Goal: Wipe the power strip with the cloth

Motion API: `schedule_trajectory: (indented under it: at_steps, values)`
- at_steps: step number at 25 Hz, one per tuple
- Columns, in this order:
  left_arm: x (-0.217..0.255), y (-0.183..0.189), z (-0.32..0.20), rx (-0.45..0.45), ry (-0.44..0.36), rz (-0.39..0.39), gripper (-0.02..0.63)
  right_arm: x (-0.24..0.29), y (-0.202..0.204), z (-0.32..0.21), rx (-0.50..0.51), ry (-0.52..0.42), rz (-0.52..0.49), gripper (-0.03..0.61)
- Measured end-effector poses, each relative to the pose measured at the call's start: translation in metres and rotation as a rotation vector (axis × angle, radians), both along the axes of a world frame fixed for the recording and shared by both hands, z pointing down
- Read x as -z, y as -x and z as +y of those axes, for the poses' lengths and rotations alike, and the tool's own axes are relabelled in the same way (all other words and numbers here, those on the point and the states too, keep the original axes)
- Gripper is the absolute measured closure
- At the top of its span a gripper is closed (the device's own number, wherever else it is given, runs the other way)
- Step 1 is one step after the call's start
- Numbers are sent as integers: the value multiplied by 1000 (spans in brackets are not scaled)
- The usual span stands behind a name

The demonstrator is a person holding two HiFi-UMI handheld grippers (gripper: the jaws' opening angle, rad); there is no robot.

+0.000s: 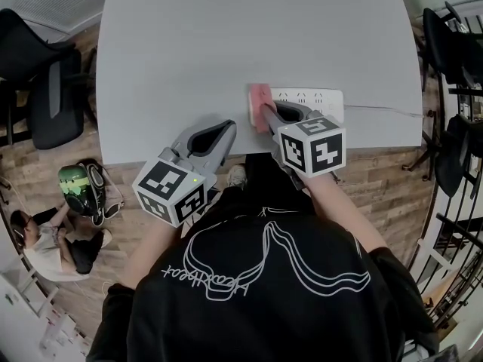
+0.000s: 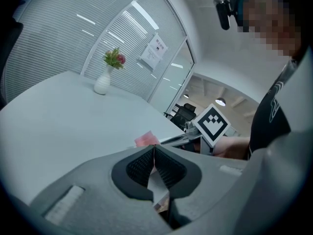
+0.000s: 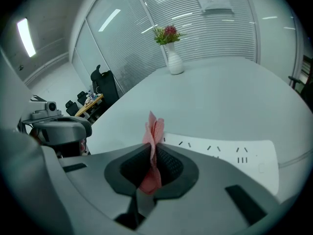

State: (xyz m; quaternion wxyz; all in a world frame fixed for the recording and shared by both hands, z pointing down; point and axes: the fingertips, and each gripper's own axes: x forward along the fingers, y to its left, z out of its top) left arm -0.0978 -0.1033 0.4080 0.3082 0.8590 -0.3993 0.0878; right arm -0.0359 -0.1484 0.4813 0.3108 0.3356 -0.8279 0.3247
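Right tongs [image 3: 152, 156] clamped on pink cloth [image 3: 154, 127], which sits at the left end of the white power strip [image 3: 222, 153] just ahead of them on the desk [image 1: 226, 44]. Left tongs [image 2: 154, 153] pressed together, nothing between. Far ahead, a white vase [image 3: 173, 62] holds flowers [image 3: 165, 33].

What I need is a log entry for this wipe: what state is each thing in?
Power strip: flat on the table, nothing plugged in.
Pink cloth: bunched, at the power strip's left end.
Right gripper: jaws shut on the pink cloth.
Left gripper: jaws shut, empty.
Vase: upright, holding flowers.
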Motion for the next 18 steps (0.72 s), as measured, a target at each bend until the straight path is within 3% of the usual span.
schedule_trajectory:
  at_steps: [18]
  values:
    - [1,-32,-9,-79,-7,3,600,-1,-69,-14,-149,-16,34,541]
